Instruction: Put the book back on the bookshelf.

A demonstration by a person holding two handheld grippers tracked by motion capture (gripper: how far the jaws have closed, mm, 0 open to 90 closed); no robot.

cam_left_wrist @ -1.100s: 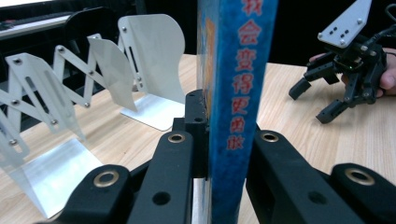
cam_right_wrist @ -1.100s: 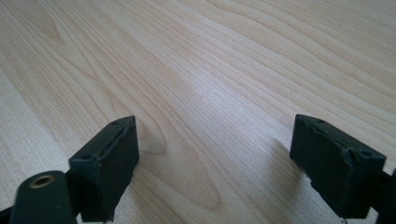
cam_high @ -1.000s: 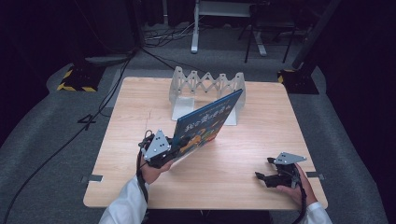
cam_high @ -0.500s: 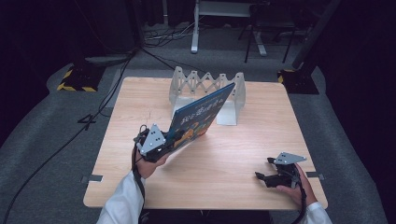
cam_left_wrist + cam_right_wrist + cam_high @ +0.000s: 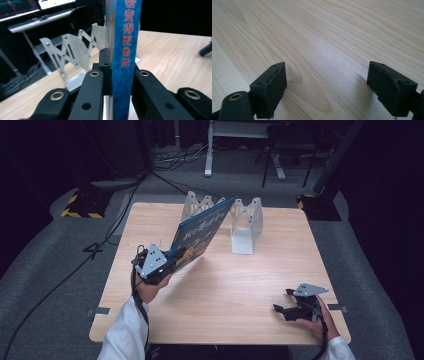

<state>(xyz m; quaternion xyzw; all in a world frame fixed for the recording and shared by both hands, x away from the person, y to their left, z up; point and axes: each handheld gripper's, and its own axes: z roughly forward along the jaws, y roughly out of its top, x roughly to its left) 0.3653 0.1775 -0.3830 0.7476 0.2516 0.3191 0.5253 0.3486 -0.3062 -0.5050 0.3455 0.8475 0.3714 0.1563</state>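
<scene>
Blue and hard-covered, the book was clamped by its spine in the left gripper, lifted off the table at the near left and tilted up towards the white rack at the far side. Near the right corner, the right gripper rested on the wood, jaws wide apart and holding nothing.
</scene>
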